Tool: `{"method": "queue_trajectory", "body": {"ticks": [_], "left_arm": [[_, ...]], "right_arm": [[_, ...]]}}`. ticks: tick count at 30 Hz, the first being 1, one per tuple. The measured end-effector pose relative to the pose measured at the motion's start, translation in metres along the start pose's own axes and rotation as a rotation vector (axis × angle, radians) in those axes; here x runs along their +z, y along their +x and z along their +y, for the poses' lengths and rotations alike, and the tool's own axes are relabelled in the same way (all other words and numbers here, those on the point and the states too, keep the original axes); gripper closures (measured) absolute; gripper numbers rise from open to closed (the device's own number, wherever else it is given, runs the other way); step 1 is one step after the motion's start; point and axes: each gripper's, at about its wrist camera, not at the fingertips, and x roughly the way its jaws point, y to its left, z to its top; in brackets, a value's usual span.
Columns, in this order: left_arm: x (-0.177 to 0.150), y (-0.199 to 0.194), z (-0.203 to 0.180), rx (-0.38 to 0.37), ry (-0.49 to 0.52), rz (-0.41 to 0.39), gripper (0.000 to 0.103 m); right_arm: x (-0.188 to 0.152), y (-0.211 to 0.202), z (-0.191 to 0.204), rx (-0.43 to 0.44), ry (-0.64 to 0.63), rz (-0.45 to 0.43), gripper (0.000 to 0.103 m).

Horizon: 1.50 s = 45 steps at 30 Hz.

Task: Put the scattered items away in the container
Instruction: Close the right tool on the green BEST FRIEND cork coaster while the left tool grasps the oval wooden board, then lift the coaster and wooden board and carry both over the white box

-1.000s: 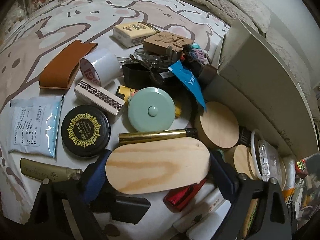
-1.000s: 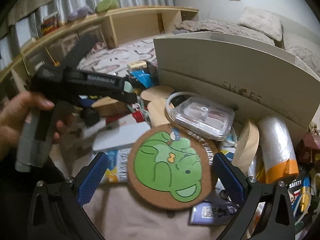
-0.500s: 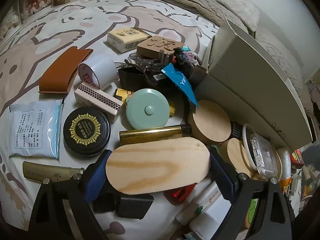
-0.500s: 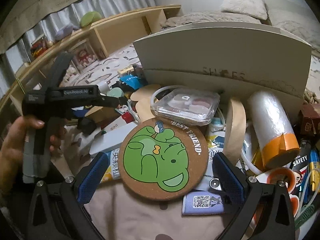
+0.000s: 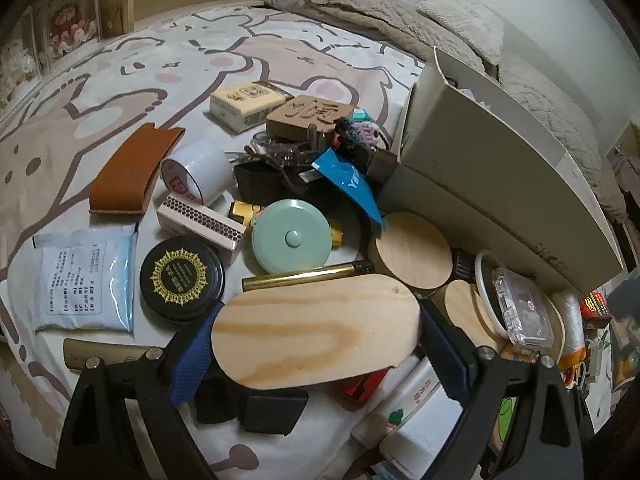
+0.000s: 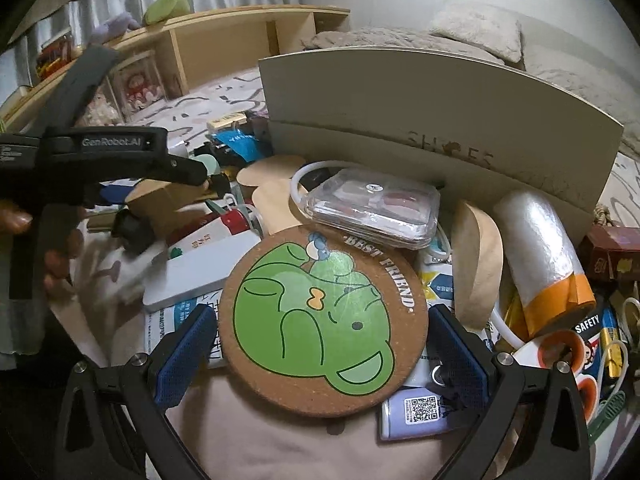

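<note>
My left gripper (image 5: 316, 340) is shut on an oval pale wooden board (image 5: 316, 334), held flat above the clutter on the bed. My right gripper (image 6: 324, 340) is shut on a round cork coaster (image 6: 324, 324) printed with a green cartoon animal and "BEST FRIEND". The grey shoe box (image 5: 492, 184) stands to the right in the left wrist view, and its side wall (image 6: 436, 120) rises straight behind the coaster in the right wrist view. In that same view the left gripper's black body (image 6: 104, 160) hangs at the left, gripped by a person's hand (image 6: 56, 248).
Loose items cover the bedsheet: a mint round tin (image 5: 292, 242), black round tin (image 5: 182, 278), matchbox (image 5: 200, 226), tape roll (image 5: 198, 172), brown leather sleeve (image 5: 132, 174), gold tube (image 5: 308, 276), round wooden lids (image 5: 412, 254). A clear plastic case (image 6: 372, 208) and a film roll (image 6: 540, 260) lie by the box.
Both grippers have risen slightly with their loads. The coaster has moved toward the box wall, and the left gripper with the board has shifted a little toward the box.
</note>
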Motion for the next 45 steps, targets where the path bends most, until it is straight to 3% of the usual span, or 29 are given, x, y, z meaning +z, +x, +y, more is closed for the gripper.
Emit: {"method": "queue_trajectory", "body": {"ticks": [10, 19, 45], "left_arm": [[0.000, -0.007, -0.003, -0.009, 0.026, -0.026, 0.009], [-0.001, -0.010, -0.005, -0.022, 0.048, -0.036, 0.009], [-0.001, -0.039, -0.012, -0.080, 0.109, -0.109, 0.009]], "right_arm": [[0.004, -0.002, -0.002, -0.013, 0.005, 0.013, 0.003], [0.009, -0.026, 0.000, 0.041, 0.054, -0.027, 0.003], [0.016, -0.064, 0.000, 0.039, 0.106, -0.114, 0.003]]}}
